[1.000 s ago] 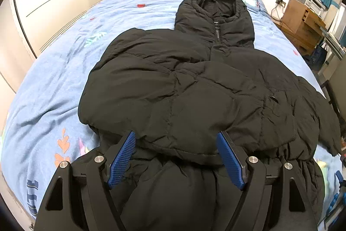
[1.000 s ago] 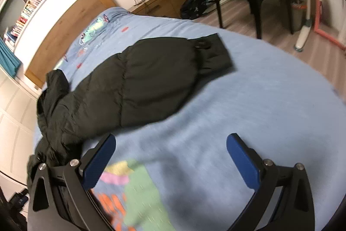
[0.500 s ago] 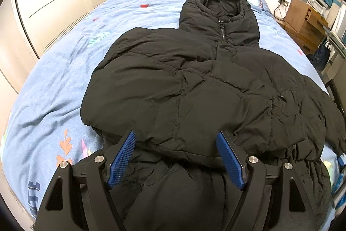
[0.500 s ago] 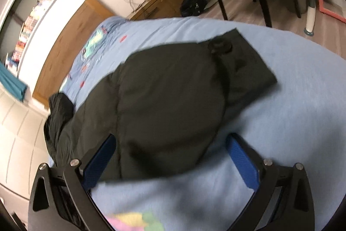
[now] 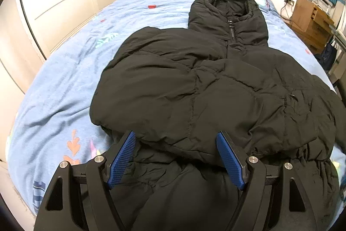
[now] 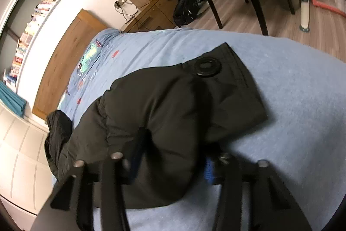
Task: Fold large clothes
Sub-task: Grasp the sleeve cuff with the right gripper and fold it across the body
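Since a second ago the right gripper [image 6: 170, 168] has advanced onto the jacket's sleeve [image 6: 173, 114] on the bed [image 6: 302, 101], jaws closing around it, ready for folding inward; the left gripper [image 5: 176, 157] stays spread over the hem.

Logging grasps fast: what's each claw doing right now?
Left claw: open, above the black puffer jacket, holding nothing.
Right claw: closing around the jacket sleeve; blurred, grip cannot be told.

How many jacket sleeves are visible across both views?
2: one sleeve folded across the jacket's chest; the other sleeve stretched over the bed, between the right tool's fingers.
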